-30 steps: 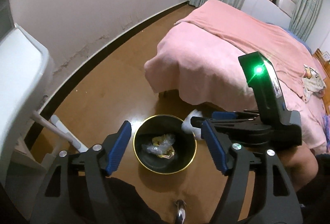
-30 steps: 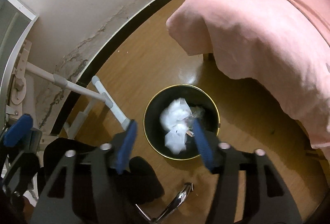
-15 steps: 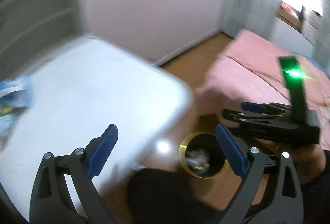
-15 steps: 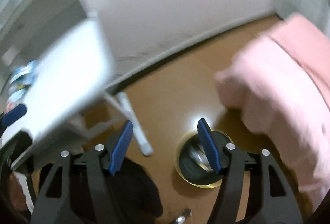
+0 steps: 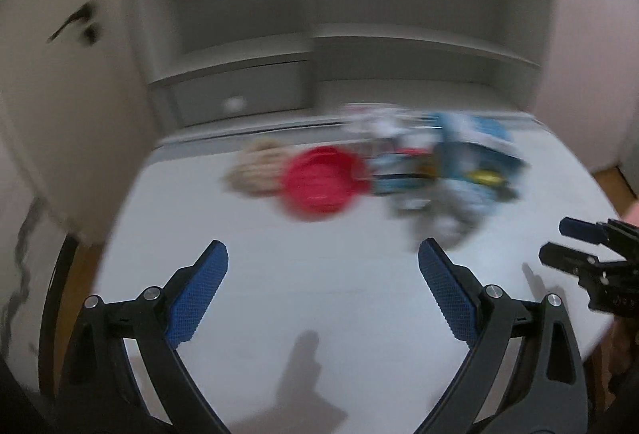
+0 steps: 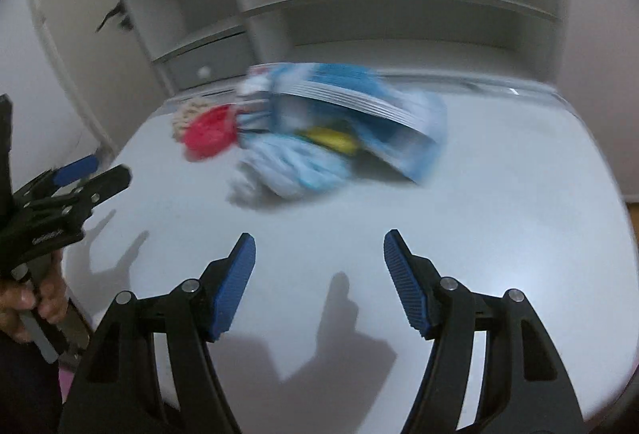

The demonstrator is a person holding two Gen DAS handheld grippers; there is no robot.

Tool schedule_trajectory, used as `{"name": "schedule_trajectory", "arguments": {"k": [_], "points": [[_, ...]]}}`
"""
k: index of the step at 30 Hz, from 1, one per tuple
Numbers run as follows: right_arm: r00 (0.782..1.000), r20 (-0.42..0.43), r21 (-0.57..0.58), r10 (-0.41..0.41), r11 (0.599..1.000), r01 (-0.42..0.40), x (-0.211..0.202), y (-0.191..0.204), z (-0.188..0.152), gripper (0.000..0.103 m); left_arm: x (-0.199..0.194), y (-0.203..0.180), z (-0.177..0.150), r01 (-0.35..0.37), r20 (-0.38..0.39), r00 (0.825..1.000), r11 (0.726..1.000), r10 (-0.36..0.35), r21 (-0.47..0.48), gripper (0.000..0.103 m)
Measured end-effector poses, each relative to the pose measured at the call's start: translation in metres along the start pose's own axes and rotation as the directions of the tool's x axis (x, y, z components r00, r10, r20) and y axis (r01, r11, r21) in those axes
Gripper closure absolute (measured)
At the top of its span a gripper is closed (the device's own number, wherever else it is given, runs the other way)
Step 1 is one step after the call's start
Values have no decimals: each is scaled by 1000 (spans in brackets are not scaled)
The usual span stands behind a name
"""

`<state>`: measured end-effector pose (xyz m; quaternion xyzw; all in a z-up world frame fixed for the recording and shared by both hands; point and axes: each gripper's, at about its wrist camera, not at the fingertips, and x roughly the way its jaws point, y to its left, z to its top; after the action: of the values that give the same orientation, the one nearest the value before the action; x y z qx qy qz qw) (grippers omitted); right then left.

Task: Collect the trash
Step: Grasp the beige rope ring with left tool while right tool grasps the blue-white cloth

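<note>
The left gripper is nearest, with its blue pads spread wide and nothing between them — its jaws have just been opening. The right gripper is open too, not as wide, and it holds nothing either. Both hang over the bare front part of a white table, well apart from the mess.

The trash sits farther back on the table. There is a blue and white packet with a pale blue crumpled bag in front of it, and a little yellow thing tucked between them. Just beside them is a round red thing, and next to that a tan bundle. Everything looks smeared, so I cannot tell what each piece really is.

What could go wrong? The pile is all mixed up — a grab could catch something that is not trash. The crumpled bag is soft and may slip out of the pads. Two grippers reaching in together could bump. A push could knock the red thing off the back.
</note>
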<state>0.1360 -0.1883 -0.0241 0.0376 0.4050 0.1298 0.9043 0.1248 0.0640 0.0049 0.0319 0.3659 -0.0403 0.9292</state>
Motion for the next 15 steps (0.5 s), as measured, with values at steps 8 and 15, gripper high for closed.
{"name": "schedule_trajectory", "arguments": {"k": [8,15], "points": [[997,-74,90,28,996,-22,65,-1,43,38,31,64,3,-12,-46,999,994,7,-113,10],[993,-95,147,76,987,-61,80,-6,41,74,77,73,34,10,-52,998,989,-18,-146,10]]}}
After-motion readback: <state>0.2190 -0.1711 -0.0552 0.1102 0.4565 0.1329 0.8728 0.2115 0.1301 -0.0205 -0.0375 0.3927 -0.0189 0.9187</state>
